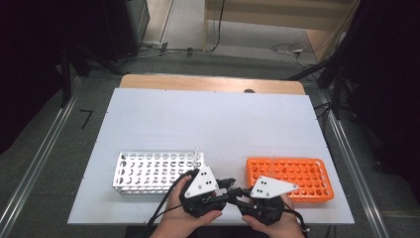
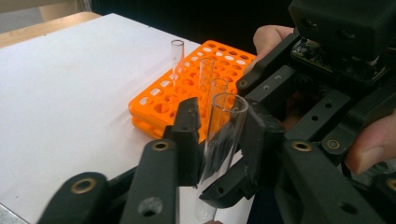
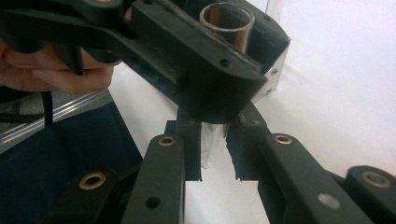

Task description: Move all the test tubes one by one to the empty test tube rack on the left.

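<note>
Both hands meet at the desk's [image 1: 208, 124] near edge, between the white perforated metal rack [image 1: 148, 171] and the orange plastic tube rack [image 1: 292, 176]. The left hand-held gripper [image 2: 217, 140] clamps a clear glass test tube [image 2: 223, 135] upright between its jaws, held in the air off the desk. The right hand-held gripper [image 3: 214, 149] comes in lower down, its jaws set on either side of the tube's lower end [image 3: 212, 144] with narrow gaps showing, not yet clamped. Three more clear tubes [image 2: 205, 77] stand upright in the orange rack [image 2: 187, 88] behind.
</note>
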Tool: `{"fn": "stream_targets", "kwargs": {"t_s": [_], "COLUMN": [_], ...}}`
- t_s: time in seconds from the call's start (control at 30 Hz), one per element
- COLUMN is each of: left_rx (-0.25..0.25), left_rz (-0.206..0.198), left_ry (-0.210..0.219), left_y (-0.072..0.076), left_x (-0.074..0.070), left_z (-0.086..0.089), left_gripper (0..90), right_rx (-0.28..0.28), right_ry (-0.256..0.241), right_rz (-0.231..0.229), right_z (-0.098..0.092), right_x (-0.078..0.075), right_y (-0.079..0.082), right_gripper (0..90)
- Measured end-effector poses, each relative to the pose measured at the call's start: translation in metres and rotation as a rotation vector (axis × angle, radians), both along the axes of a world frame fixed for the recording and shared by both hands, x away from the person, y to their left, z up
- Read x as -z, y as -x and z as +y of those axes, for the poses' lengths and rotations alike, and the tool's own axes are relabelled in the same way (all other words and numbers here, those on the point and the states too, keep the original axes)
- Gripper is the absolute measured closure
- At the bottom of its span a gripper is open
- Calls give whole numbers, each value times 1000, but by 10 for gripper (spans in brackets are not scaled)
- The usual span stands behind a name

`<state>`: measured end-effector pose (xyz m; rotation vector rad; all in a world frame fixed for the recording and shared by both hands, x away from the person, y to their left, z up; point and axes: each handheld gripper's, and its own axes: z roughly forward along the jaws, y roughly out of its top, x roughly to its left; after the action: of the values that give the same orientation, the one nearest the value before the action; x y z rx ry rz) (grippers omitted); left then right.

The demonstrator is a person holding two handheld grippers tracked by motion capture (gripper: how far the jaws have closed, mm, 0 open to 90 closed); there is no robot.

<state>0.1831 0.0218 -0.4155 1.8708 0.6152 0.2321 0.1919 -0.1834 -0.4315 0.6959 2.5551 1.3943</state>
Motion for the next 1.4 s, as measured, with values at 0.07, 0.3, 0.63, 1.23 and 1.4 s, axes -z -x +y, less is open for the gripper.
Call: {"fn": "stream_targets", "kwargs": {"t_s": [0.07, 0.3, 0.63, 1.23, 1.4], "left_rx": [-1, -8, -13, -118, -165], "left_rz": [-8, -16, -25, -58, -69], "left_ry": [-8, -12, 5, 61, 63], "left_y": [0, 0, -2, -22, -29], "left_x": [0, 0, -5, -27, -31], "left_z": [-1, 0, 2, 35, 50], "left_gripper": [729, 749, 752, 753, 753], "right_rx": [0, -2, -4, -2, 11], "right_ry": [1, -4, -19, -92, -131], "right_rz": [2, 12, 28, -1, -9], "right_z": [0, 0, -4, -21, -30], "right_x": [0, 1, 2, -12, -17], "right_y": [0, -1, -3, -4, -7], "right_gripper": [740, 738, 644, 0, 0]}}
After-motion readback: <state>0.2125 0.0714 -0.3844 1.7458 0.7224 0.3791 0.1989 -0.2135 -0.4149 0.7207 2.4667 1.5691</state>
